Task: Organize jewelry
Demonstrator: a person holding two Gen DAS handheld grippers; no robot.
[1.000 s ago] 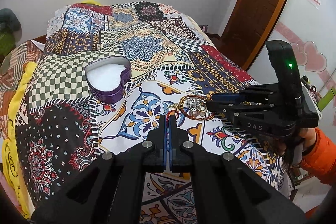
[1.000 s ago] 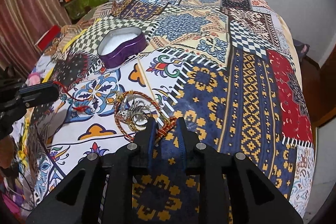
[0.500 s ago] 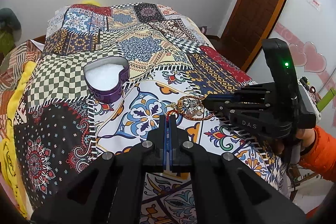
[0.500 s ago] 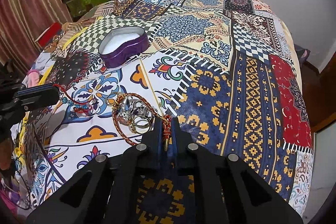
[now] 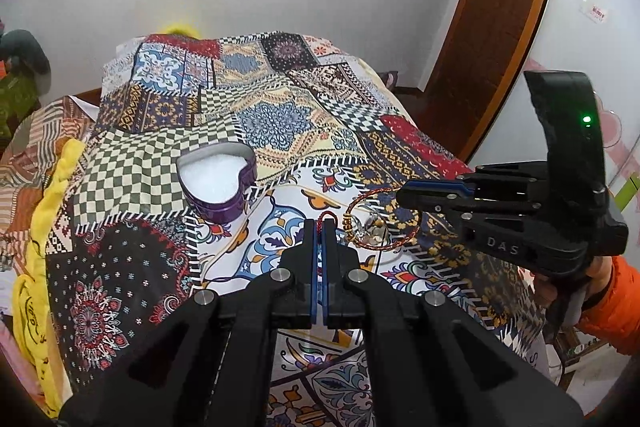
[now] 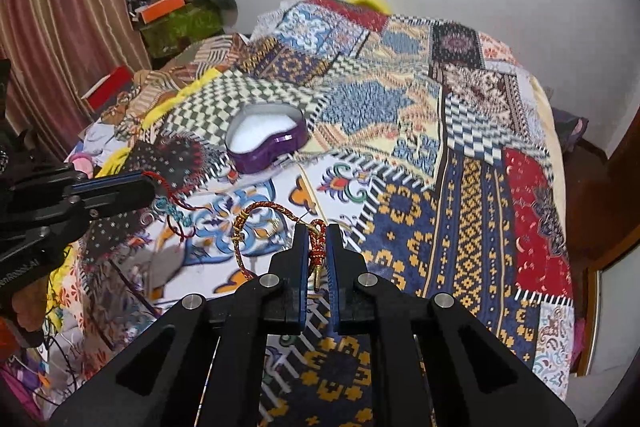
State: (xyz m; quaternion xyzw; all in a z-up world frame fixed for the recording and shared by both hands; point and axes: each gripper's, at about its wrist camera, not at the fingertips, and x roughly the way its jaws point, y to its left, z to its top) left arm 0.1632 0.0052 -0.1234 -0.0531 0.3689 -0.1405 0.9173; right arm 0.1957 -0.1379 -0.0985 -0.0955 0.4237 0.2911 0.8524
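Holding cords in both closed grippers, left gripper (image 5: pixel 319 227) gripping a thin red cord (image 6: pixel 170 189), right gripper (image 6: pixel 317 233) a red-gold braided bracelet (image 6: pixel 256 211), you've put nothing in the purple heart-shaped tin (image 5: pixel 218 183) mid-bed.

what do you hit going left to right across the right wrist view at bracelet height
left gripper → teal and red cord hanging from it → braided bracelet → right gripper pinching the bracelet's knot → blue and yellow quilt patch
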